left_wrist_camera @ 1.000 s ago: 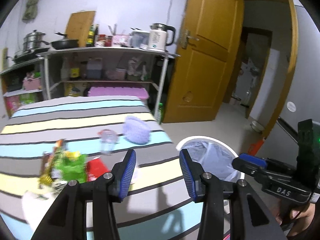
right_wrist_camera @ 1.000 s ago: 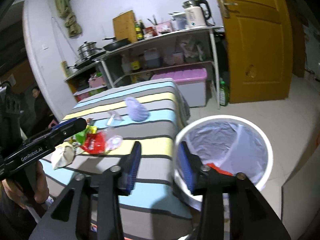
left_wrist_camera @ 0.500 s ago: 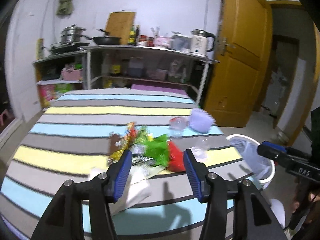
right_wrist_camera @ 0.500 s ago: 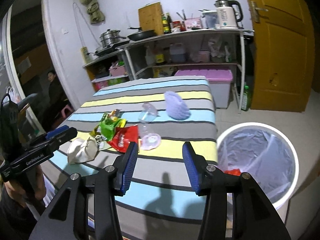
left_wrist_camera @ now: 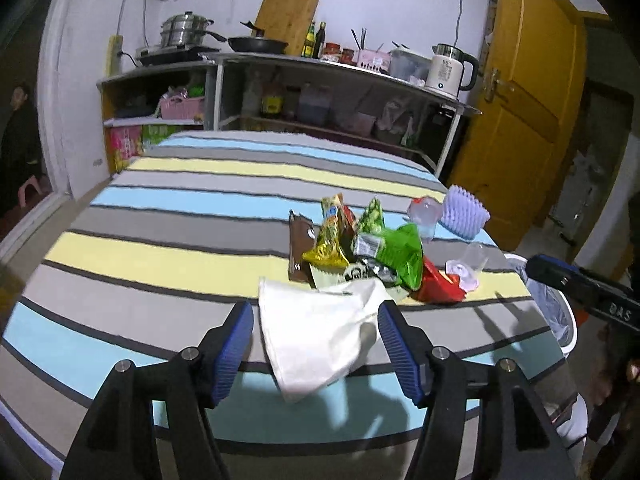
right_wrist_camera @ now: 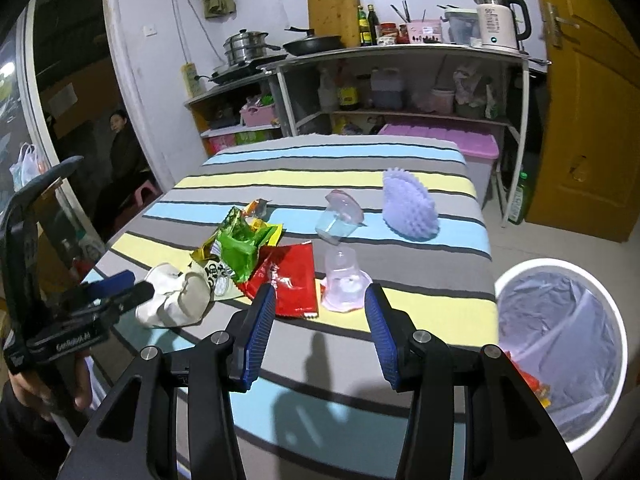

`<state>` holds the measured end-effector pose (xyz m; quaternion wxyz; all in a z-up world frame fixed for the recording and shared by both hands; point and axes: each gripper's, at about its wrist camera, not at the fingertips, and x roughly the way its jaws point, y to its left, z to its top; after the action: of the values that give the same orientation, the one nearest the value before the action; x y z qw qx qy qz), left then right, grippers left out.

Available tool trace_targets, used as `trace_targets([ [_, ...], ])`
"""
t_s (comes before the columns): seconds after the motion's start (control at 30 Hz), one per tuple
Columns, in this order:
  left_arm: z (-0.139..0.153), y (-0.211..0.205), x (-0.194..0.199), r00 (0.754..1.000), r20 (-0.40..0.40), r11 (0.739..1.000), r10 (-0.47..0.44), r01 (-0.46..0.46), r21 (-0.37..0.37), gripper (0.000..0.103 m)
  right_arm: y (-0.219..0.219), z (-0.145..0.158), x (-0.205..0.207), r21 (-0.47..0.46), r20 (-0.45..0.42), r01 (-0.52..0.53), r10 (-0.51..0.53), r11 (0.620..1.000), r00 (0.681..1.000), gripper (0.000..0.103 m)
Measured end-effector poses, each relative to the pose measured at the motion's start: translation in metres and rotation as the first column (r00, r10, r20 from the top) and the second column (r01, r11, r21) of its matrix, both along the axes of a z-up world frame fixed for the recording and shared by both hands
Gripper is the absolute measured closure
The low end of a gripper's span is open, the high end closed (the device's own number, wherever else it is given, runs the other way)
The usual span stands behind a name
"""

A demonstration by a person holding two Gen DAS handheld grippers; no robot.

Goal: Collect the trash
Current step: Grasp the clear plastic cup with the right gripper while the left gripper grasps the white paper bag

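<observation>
The trash sits in a heap in the middle of the striped table: a crumpled white paper bag lies nearest me, low in the centre of the left view, right between the spread fingers of my left gripper, which is wide open and holds nothing. Just behind the bag lie a green wrapper, a gold wrapper and a red wrapper, overlapping each other. In the right view, my right gripper is open and empty too, its fingers framing a clear plastic cup that lies on a yellow stripe beside the red wrapper. A second clear cup and a purple spiky brush lie farther back. The white bin, lined with a bag, stands on the floor at the lower right, beside the table.
</observation>
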<state>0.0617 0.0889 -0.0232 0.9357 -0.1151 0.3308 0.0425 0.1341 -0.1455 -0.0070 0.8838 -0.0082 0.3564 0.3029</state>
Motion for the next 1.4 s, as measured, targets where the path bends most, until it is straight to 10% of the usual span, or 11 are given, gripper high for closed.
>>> trace_targets([
  [0.97, -0.009, 0.013, 0.024, 0.999, -0.045, 0.998, -0.031, 0.029, -0.05, 0.037, 0.039, -0.038, 0.056, -0.085, -0.09, 0.004, -0.012, 0.996, 0.996, 0.056],
  [1.23, -0.011, 0.01, 0.027, 0.998, -0.048, 0.997, -0.03, 0.027, -0.066, 0.037, 0.037, -0.036, 0.052, -0.074, -0.078, 0.007, -0.013, 0.997, 0.997, 0.074],
  [1.4, -0.009, 0.012, 0.023, 0.999, -0.042, 0.997, -0.022, 0.019, -0.075, 0.054, 0.034, -0.032, 0.045, -0.069, -0.061, 0.009, -0.013, 0.998, 0.998, 0.074],
])
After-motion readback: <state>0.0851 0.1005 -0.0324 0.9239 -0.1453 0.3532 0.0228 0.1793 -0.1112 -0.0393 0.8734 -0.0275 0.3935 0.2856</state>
